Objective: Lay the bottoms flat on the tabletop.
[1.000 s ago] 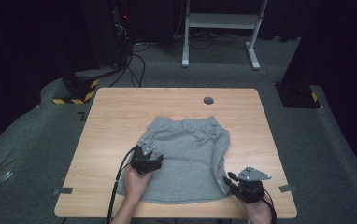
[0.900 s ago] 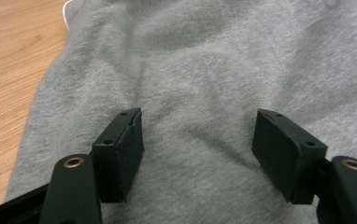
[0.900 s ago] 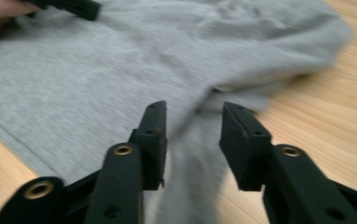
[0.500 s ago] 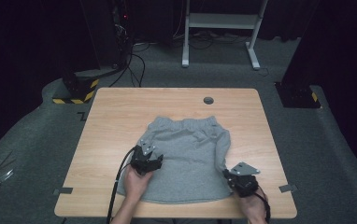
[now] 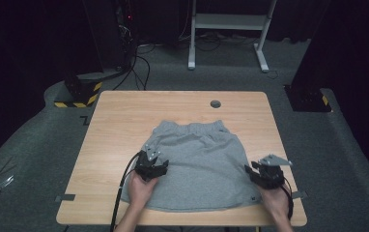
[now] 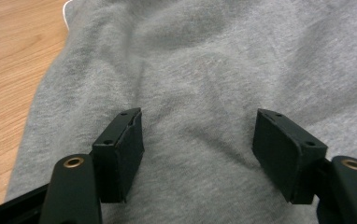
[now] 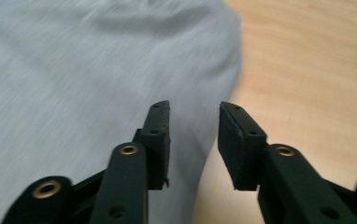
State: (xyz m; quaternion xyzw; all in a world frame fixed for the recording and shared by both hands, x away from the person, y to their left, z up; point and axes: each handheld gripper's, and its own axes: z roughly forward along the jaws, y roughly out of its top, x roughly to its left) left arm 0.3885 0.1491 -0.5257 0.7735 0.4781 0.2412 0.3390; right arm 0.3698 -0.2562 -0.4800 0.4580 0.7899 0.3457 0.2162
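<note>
A grey pair of shorts [image 5: 202,164] lies flat on the wooden table [image 5: 124,121], with its elastic waistband toward the far side. My left gripper [image 5: 151,157] rests on the garment's left part. Its jaws stand wide open over the grey fabric [image 6: 204,70], with nothing pinched between them. My right gripper [image 5: 259,168] is at the garment's right edge near the lower corner. It is open with a narrow gap, and the fabric edge [image 7: 214,93] runs just under its left jaw while bare wood [image 7: 307,70] lies under the other.
A round cable hole [image 5: 215,104] sits near the table's far edge. Bare wood surrounds the garment on the left, the right and the far side. Beyond the table are a white desk frame [image 5: 226,21], floor cables and a yellow-black striped base [image 5: 76,99].
My right gripper has shifted forward and slightly right along the garment's right edge. The left gripper and the shorts have stayed put.
</note>
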